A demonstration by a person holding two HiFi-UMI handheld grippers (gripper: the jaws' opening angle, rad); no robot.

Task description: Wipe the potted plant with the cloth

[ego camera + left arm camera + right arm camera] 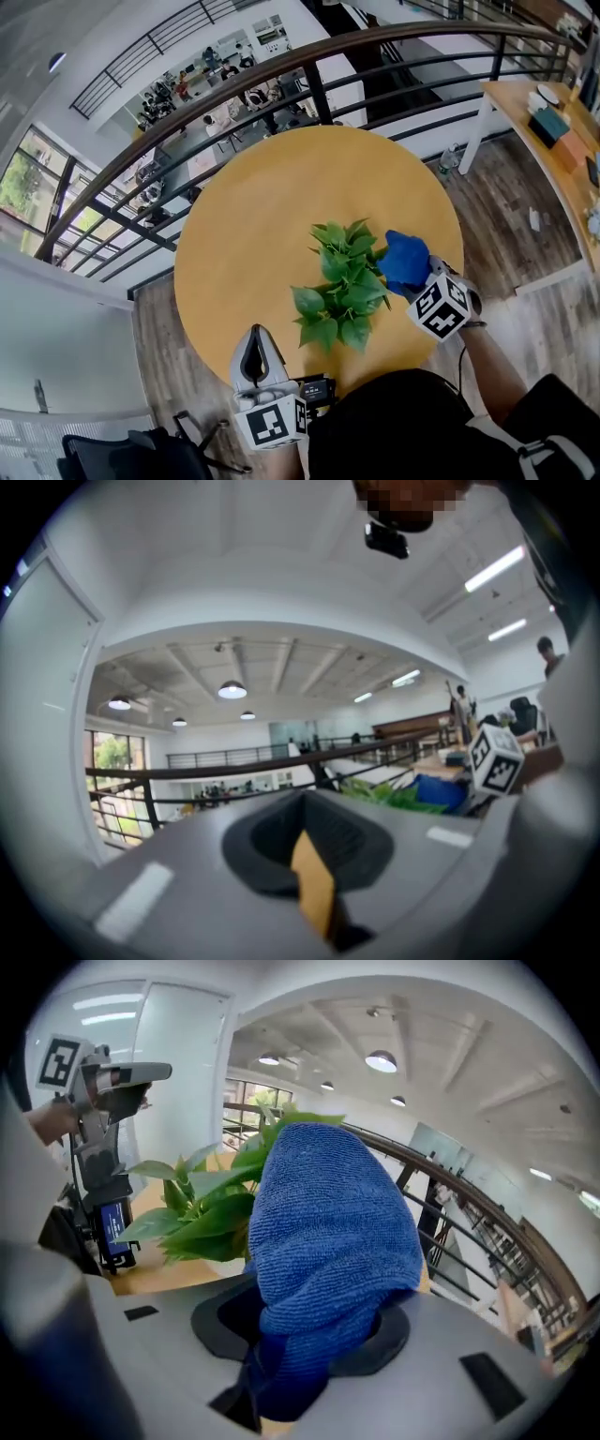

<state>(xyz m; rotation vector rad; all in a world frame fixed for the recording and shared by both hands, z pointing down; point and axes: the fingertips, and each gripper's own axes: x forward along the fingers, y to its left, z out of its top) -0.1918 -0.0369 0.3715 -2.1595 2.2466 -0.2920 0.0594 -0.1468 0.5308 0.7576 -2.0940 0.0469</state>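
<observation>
The blue cloth (328, 1241) is clamped in the right claw (314, 1354), whose jaws are closed on its lower end, so that the rest of the fabric stands bunched up above them. In the head view the cloth (405, 262) is held against the right side of the potted plant (342, 281), touching its outer green leaves. The plant stands on the round yellow surface (281, 187), toward the near edge. The left claw (255, 352) is kept at the near left edge of the surface, well apart from the plant; its jaws are shut together and nothing is held between them.

Black-and-white square markers are carried on the right cube (441, 307) and the left cube (272, 422); no words are printed on them. A small blue screen (111, 1224) is seen on the left gripper, its print too small to be read. A dark railing (187, 103) curves behind the surface.
</observation>
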